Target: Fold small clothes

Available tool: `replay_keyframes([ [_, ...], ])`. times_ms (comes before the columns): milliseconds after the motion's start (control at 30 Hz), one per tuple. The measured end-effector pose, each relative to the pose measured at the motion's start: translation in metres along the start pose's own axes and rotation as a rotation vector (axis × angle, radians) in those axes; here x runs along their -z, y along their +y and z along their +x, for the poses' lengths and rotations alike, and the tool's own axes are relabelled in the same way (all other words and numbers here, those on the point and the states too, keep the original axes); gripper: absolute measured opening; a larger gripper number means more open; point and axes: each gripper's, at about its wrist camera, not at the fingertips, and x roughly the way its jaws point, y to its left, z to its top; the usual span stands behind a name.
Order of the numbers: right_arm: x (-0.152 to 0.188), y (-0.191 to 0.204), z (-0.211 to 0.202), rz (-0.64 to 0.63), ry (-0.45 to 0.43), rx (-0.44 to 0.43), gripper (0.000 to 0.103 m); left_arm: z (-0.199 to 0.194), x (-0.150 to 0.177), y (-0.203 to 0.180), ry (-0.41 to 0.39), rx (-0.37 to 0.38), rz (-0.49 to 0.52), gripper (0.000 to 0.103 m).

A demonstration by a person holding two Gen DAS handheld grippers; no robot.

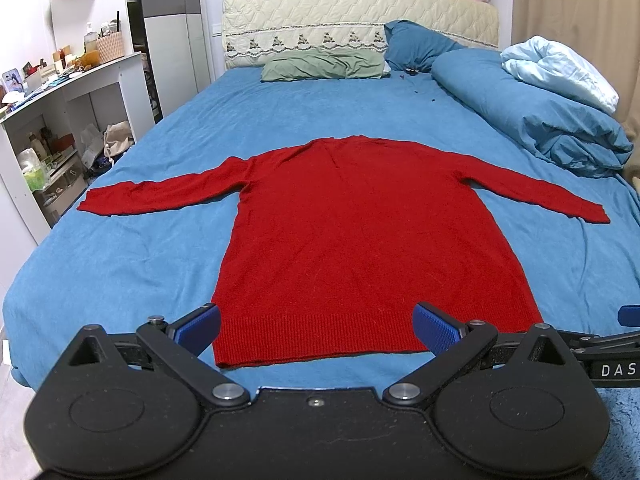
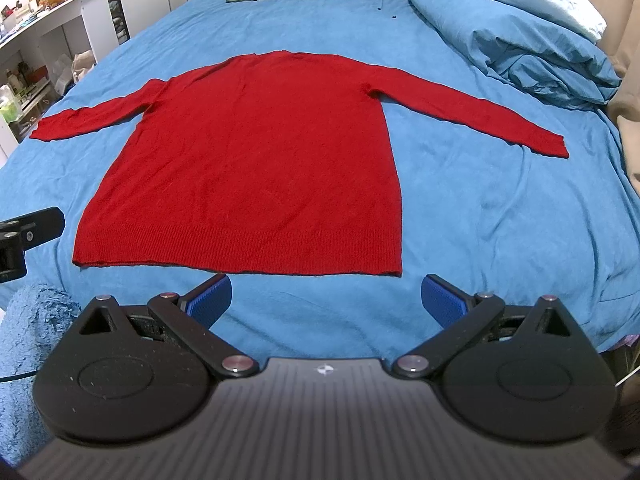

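Observation:
A red long-sleeved sweater (image 1: 352, 232) lies flat on the blue bed sheet (image 1: 132, 264), both sleeves spread out sideways, ribbed hem toward me. It also shows in the right wrist view (image 2: 256, 160). My left gripper (image 1: 316, 326) is open and empty, its blue pads just above the hem's left part. My right gripper (image 2: 326, 300) is open and empty, hovering over the sheet just in front of the hem's right part. The right gripper's tip (image 1: 628, 316) shows at the left view's right edge.
A bunched blue duvet (image 1: 532, 116) lies at the bed's right side. Green (image 1: 324, 66) and blue pillows sit by the headboard, plush toys on top. A white cluttered shelf unit (image 1: 68, 120) stands left of the bed. A fluffy blue rug (image 2: 28, 344) is below.

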Motion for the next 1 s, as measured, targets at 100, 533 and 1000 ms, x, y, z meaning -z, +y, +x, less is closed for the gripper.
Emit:
replay_keyframes([
  [100, 0.000, 0.000, 0.000, 0.000, -0.001, 0.002, 0.103, -0.001, 0.000, 0.000, -0.005, -0.003, 0.003, 0.103],
  [533, 0.001, 0.001, 0.000, 0.000, -0.001, 0.000, 0.103, -0.002, 0.000, 0.000, -0.009, -0.010, 0.005, 0.103],
  [1000, -0.011, -0.003, -0.015, 0.021, -0.043, -0.030, 0.103, -0.006, -0.032, -0.004, -0.054, 0.035, -0.019, 0.103],
])
